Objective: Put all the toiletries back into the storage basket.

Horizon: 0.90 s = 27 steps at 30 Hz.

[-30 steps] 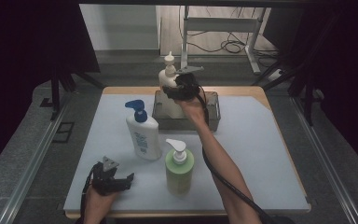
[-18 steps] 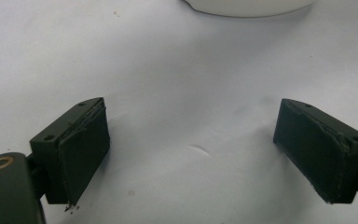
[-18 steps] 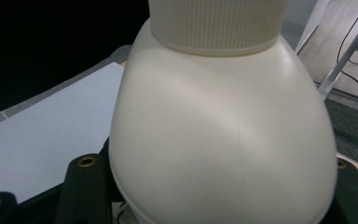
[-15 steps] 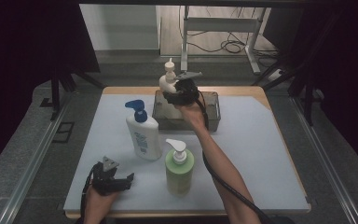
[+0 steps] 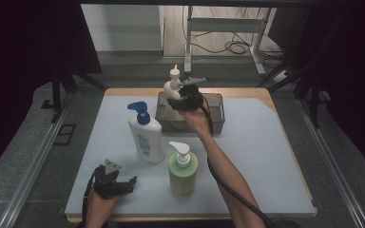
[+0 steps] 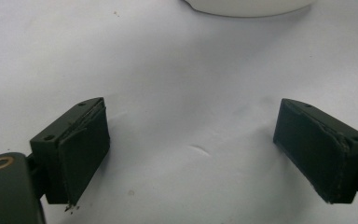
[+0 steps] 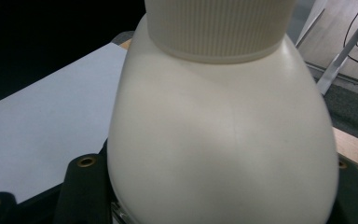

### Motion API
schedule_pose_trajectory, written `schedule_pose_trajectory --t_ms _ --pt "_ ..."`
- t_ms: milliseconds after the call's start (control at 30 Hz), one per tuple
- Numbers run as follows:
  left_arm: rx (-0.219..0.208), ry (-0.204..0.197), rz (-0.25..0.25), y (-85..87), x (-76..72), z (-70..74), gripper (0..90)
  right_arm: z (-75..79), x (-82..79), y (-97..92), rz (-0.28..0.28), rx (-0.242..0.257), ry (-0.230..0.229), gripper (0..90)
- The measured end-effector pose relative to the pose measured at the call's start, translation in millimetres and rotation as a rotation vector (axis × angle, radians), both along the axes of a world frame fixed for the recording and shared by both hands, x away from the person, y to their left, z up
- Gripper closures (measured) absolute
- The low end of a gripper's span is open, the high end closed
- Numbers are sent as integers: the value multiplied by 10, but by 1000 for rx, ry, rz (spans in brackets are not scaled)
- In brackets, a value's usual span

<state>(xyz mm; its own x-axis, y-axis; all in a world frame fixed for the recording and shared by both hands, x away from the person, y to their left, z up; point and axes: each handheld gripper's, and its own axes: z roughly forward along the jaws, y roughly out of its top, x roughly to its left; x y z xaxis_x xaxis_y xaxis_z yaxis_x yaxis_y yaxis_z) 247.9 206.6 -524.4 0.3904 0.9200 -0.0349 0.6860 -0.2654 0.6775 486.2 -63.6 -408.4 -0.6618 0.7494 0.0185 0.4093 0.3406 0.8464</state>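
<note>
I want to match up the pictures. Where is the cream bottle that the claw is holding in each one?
High view: the cream bottle sits top middle, held by the right claw over the dark bin.
Right gripper view: it looms close, across the middle.
Left gripper view: not there.
Shared landmark: the white mat, at left in the right gripper view.

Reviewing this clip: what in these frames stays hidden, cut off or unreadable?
- Right gripper view: the cream pump bottle hides the jaws' pads; its pump is cut off at the top edge.
- High view: inside of the dark rectangular bin is too dim, partly behind the right gripper.
- High view: label on the white bottle with blue pump is too small to read.
</note>
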Motion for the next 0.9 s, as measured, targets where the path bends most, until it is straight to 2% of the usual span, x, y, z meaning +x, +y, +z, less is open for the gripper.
schedule_pose_trajectory --t_ms 300,500,600,633,700,767,900 --pt "-3 -1 2 -2 0 -1 102 -129 8 -6 0 -3 23 394" --pt "-2 -1 1 -2 0 -1 102 -139 -1 1 -2 0 15 385" --pt "-2 -2 1 -2 0 -1 102 -135 5 3 -3 3 25 381" --pt "-2 -2 1 -2 0 -1 102 -134 9 -1 1 6 26 369" --pt "-2 -1 2 -2 0 -1 101 -129 17 -11 7 33 21 283" --pt "-2 -2 1 -2 0 -2 102 -122 20 -13 2 36 11 212" --pt "-3 -2 2 -2 -1 -2 102 -107 -7 -30 20 -3 -12 201"
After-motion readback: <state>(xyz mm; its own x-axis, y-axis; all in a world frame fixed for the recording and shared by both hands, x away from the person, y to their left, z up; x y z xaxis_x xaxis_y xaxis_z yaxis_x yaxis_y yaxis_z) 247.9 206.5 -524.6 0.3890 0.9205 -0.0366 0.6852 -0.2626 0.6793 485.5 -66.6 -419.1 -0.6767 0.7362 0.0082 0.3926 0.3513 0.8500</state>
